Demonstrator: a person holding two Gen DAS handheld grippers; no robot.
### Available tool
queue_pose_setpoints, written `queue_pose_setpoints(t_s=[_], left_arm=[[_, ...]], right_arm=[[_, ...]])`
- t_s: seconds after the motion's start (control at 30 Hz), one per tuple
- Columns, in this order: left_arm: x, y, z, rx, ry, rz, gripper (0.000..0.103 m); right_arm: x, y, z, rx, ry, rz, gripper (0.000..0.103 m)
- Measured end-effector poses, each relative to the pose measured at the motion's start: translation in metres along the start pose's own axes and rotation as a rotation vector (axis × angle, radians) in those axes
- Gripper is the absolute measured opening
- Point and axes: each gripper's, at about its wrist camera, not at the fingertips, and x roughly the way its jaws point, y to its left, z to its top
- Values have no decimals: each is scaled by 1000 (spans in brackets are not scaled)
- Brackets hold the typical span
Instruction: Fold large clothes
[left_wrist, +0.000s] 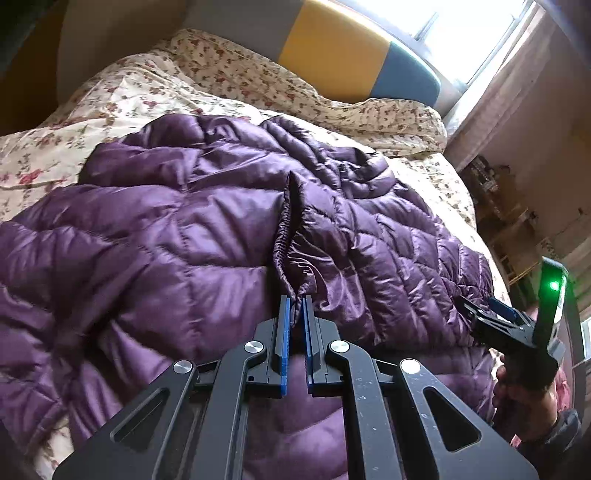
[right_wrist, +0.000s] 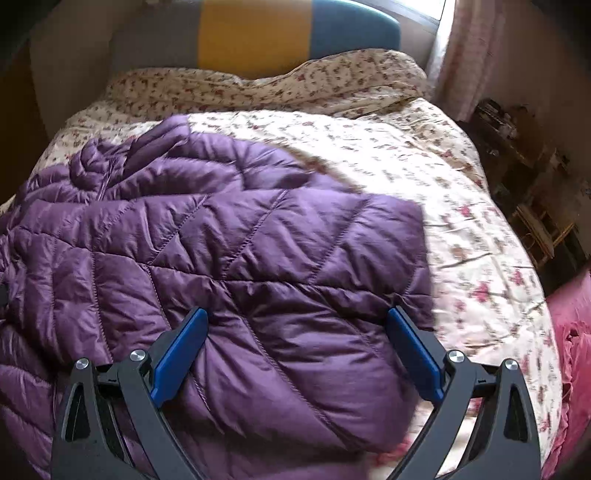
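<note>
A purple quilted jacket (left_wrist: 184, 229) lies spread across the bed (left_wrist: 110, 99), puffy and glossy, stitched in diagonal panels and heavily rumpled toward 12 o'clock. Its cuff (left_wrist: 286, 236), gathered with elastic, runs up the middle of the left wrist view. The left tongs (left_wrist: 296, 306) are nearly closed, pinching the cuff's end between their blue pads. The right tongs (right_wrist: 297, 325) are spread wide over a smoother folded panel of the jacket (right_wrist: 240, 258), gripping nothing. The floral bedcover shows bare at 3 o'clock. A striped headboard (right_wrist: 255, 33) stands at 12 o'clock.
</note>
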Motion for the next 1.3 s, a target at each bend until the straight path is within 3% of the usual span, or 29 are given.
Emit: queue_pose_setpoints(t_s=[0.1,0.17,0.23,0.47,0.6,0.67,0.77,0.87,1.07,1.13,1.3], left_arm=[[-2,7,-5,-14,-7,21,7],[-8,12,-8,-32,-16,31,20],[-23,18,-12,-61,-61,28,49],[-39,-18,-7,37,-133,12,50],[-13,-46,1,106,-93,10,50],[3,-48,1,119,-69,47,50],[37,-27,-3,77,2,104,45],[41,-15,-10,49,-26,69,41],[24,-9,-12,-12,-10,24,42],[1,-6,-19,-49,-19,29,71],[-68,26,-63,-197,-76,-6,73]], right_arm=[[13,9,-5,2,3,-13,98],[18,14,-8,-5,-11,-24,98],[20,15,-11,-8,-26,-23,98],[22,15,-10,-10,-35,-19,99],[21,16,-12,-11,-42,-21,99],[21,16,-12,-12,-45,-22,99],[21,17,-14,-12,-52,-24,99],[21,16,-15,-12,-51,-20,99],[20,16,-14,-16,-55,-27,100],[20,16,-13,-18,-56,-31,100],[19,19,-12,-26,-63,-50,100]])
